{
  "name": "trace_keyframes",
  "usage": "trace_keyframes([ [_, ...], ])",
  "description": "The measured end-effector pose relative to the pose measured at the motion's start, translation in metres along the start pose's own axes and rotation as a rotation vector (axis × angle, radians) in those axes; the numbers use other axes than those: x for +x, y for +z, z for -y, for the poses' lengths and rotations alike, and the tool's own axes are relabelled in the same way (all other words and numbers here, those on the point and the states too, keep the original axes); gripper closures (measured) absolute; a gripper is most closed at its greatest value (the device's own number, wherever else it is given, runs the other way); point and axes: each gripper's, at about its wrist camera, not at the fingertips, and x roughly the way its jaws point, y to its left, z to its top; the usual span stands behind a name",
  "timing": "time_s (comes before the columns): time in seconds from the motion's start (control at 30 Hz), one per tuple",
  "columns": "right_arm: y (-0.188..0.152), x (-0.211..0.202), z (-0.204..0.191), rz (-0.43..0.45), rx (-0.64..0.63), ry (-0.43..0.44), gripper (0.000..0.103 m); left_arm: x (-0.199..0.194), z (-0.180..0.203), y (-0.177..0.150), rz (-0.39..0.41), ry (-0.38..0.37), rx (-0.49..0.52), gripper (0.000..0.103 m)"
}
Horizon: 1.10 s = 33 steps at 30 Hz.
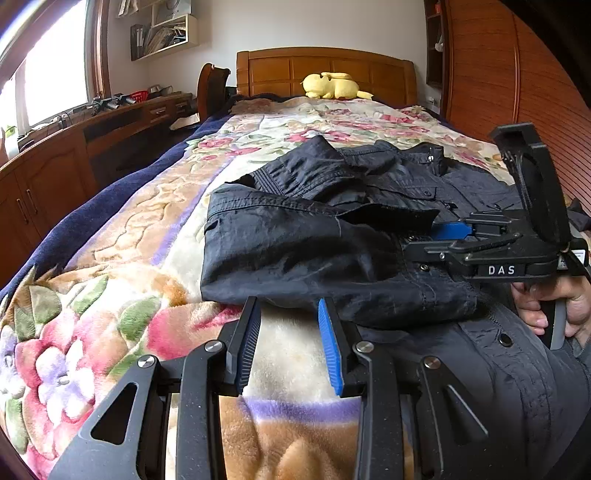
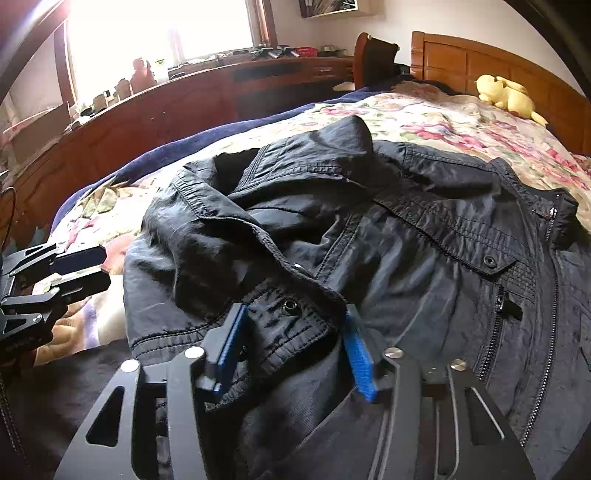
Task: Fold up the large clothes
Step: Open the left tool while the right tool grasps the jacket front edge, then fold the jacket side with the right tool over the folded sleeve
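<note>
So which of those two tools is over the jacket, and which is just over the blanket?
The right tool, open, straddles the black jacket's cuff. The left tool, also open, has only the floral blanket between its fingers.

A bedroom. A wooden headboard (image 1: 325,70) stands against a white wall (image 1: 332,26), with a yellow plush toy (image 1: 332,85) lying before it on a floral blanket (image 1: 147,229). Along the left runs a low wooden cabinet (image 1: 55,170) under a bright, washed-out window (image 1: 55,70). A wall shelf (image 1: 166,35) holds papers. A wooden wardrobe (image 1: 498,74) fills the right side.
</note>
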Motion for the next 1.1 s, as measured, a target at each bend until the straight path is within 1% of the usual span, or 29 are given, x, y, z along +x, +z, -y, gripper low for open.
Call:
trace_keyframes([
  [0.2, -0.003, -0.014, -0.005, 0.058, -0.007, -0.02, 0.064, 0.001, 0.002, 0.001, 0.003, 0.0, 0.0, 0.07],
  [0.27, -0.004, -0.017, -0.009, 0.073, -0.025, -0.015, 0.071, 0.001, 0.002, 0.001, 0.004, 0.0, -0.001, 0.07],
  [0.33, -0.005, -0.016, -0.013, 0.062, -0.048, -0.002, 0.087, 0.001, 0.003, 0.001, 0.008, 0.001, 0.001, 0.07],
  [0.4, -0.007, -0.014, -0.018, 0.052, -0.071, -0.009, 0.095, 0.0, 0.003, 0.001, 0.011, 0.001, -0.001, 0.07],
  [0.53, -0.006, -0.026, -0.024, 0.088, -0.101, -0.029, 0.098, -0.002, 0.001, 0.0, 0.022, 0.0, -0.006, 0.07],
  [0.6, -0.005, -0.035, -0.025, 0.092, -0.105, -0.061, 0.098, -0.004, 0.0, 0.0, 0.031, 0.001, -0.006, 0.07],
  [0.67, -0.008, -0.053, -0.022, 0.109, -0.083, -0.088, 0.098, -0.006, 0.0, -0.001, 0.042, 0.001, -0.006, 0.07],
  [0.77, -0.018, -0.088, -0.015, 0.14, -0.028, -0.149, 0.098, -0.01, -0.002, -0.002, 0.059, -0.002, -0.006, 0.07],
  [0.87, -0.034, -0.129, -0.005, 0.165, 0.022, -0.239, 0.098, -0.017, -0.002, -0.004, 0.088, -0.004, -0.004, 0.07],
  [1.0, -0.065, -0.188, 0.006, 0.193, 0.087, -0.351, 0.098, -0.021, -0.003, -0.005, 0.105, -0.003, -0.001, 0.07],
  [1.1, -0.09, -0.225, 0.012, 0.195, 0.125, -0.43, 0.098, -0.022, -0.004, -0.005, 0.11, 0.001, -0.001, 0.07],
])
